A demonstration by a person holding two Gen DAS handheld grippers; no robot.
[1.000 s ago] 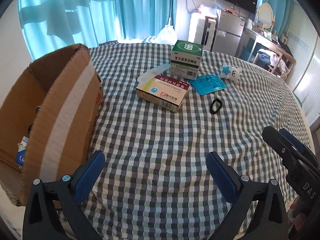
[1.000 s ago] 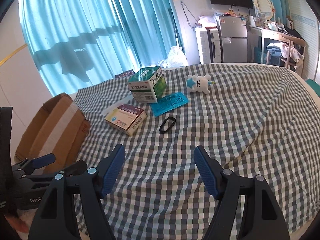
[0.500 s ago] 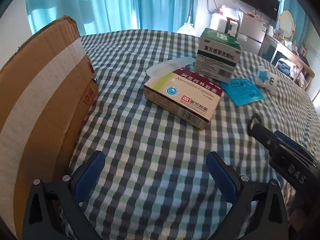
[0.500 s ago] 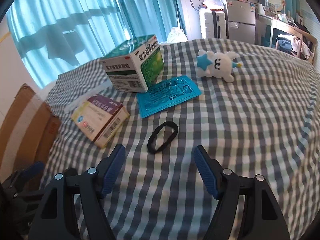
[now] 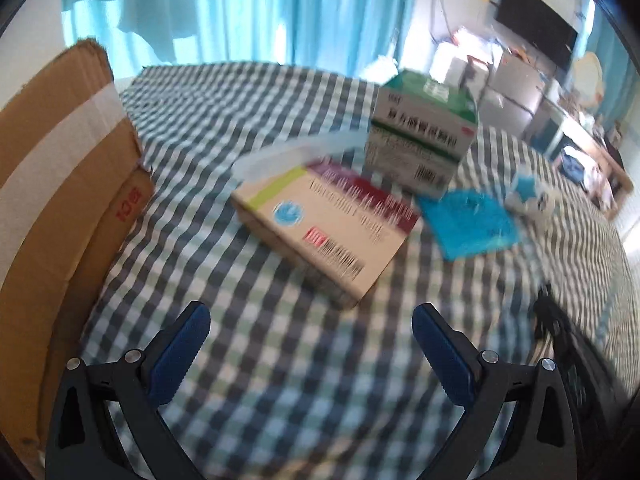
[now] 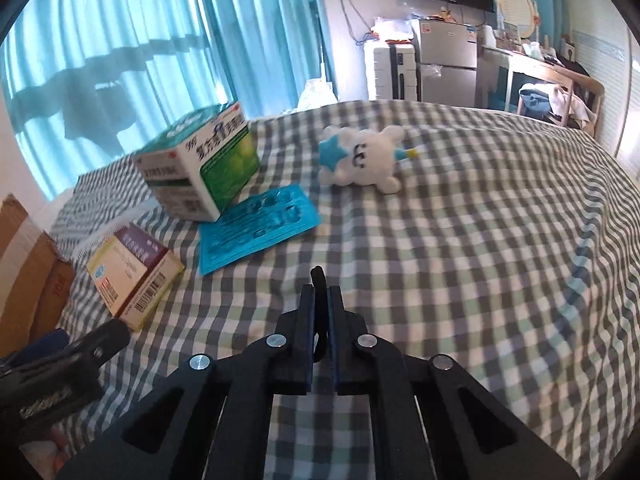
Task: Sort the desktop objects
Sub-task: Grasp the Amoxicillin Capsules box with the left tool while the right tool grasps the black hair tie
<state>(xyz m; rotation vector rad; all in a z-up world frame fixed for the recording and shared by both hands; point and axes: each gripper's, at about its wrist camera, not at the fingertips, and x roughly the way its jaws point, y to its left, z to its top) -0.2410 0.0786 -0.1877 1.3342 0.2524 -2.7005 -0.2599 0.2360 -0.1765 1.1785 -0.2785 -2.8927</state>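
My right tongs (image 6: 319,292) have just snapped closed on the black hair tie (image 6: 318,276), pinched upright above the checked desk (image 6: 460,264). My left tongs (image 5: 310,340) gape wide just short of the amoxicillin box (image 5: 324,232). Beyond lie the blue blister pack (image 6: 256,226), green medicine box (image 6: 200,160) and plush toy (image 6: 360,160); the cardboard box (image 5: 52,184) stands left.

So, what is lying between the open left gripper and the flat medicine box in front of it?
Only bare checkered cloth lies between the left gripper and the flat medicine box, in the left wrist view.
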